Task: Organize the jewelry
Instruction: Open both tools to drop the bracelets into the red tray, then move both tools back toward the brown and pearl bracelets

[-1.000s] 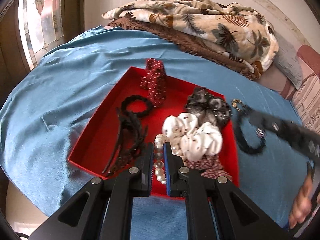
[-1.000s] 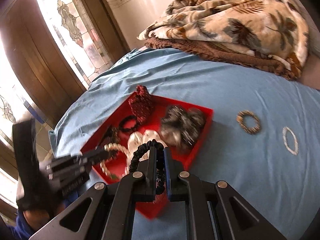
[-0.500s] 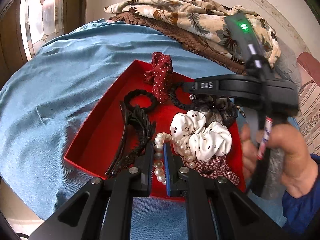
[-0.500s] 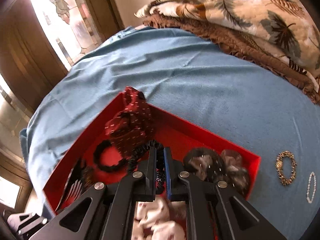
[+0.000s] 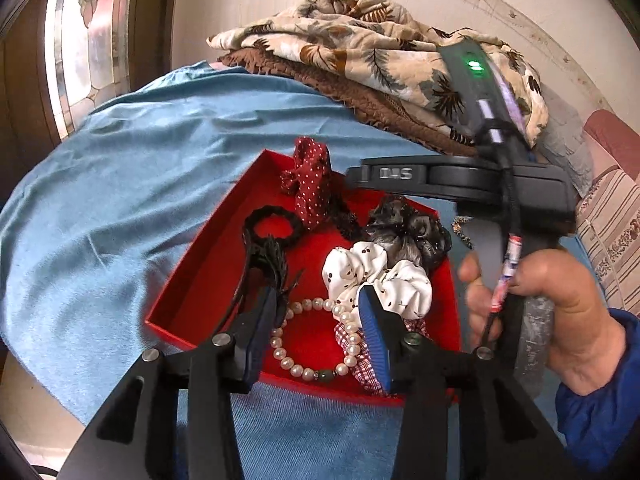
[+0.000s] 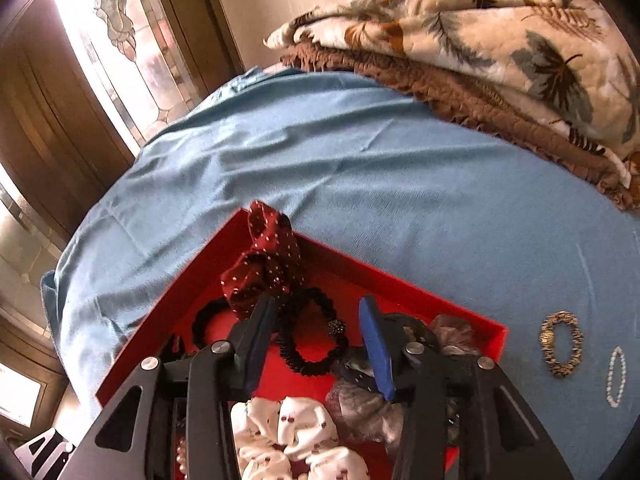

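A red tray (image 5: 208, 276) (image 6: 400, 276) lies on the blue bedcover. My left gripper (image 5: 318, 300) is open above a pearl bracelet (image 5: 316, 344) that lies in the tray's near part. My right gripper (image 6: 318, 312) is open above a black beaded hair tie (image 6: 312, 336) that lies in the tray. The tray also holds a red dotted scrunchie (image 6: 264, 264), a white scrunchie (image 5: 380, 276), a dark grey scrunchie (image 5: 408, 228), a black ring tie (image 5: 272, 226) and a black hair clip (image 5: 260, 268).
A gold bracelet (image 6: 560, 344) and a small white bead bracelet (image 6: 616, 376) lie on the blue cover (image 6: 360, 168) right of the tray. A folded leaf-print blanket (image 6: 500, 40) sits at the back. A stained-glass window (image 6: 116, 40) is on the left.
Both grippers have opened. The pearl bracelet dropped from the left one and the black hair tie from the right one; both now lie in the tray.
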Available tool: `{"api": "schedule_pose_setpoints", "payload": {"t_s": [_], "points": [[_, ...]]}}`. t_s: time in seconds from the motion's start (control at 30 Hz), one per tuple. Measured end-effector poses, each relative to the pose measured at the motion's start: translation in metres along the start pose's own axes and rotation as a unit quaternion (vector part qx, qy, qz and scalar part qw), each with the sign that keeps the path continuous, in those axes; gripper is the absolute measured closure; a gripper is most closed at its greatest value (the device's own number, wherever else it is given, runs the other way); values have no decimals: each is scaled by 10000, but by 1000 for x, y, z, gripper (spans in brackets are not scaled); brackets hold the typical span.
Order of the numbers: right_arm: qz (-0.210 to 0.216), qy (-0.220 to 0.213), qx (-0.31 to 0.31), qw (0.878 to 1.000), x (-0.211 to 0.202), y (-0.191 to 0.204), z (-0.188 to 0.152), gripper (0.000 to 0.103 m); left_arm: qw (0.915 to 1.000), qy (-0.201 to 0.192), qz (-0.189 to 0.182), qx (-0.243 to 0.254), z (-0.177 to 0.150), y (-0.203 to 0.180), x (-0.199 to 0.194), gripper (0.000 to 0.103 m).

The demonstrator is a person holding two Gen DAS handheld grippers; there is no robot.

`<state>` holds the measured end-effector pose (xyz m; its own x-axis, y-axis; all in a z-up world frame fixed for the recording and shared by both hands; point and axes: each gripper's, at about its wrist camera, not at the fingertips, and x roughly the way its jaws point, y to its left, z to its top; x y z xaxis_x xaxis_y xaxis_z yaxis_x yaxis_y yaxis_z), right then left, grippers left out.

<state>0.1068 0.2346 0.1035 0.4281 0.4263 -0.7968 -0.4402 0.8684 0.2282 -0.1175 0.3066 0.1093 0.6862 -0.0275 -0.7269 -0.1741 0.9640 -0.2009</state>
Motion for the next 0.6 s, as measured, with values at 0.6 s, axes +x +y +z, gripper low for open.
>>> {"api": "schedule_pose_setpoints", "payload": {"t_s": [0.6], "points": [[-417, -128, 849, 9954, -125, -80, -133, 47, 9966, -343, 684, 307, -7, -31, -51, 49]]}}
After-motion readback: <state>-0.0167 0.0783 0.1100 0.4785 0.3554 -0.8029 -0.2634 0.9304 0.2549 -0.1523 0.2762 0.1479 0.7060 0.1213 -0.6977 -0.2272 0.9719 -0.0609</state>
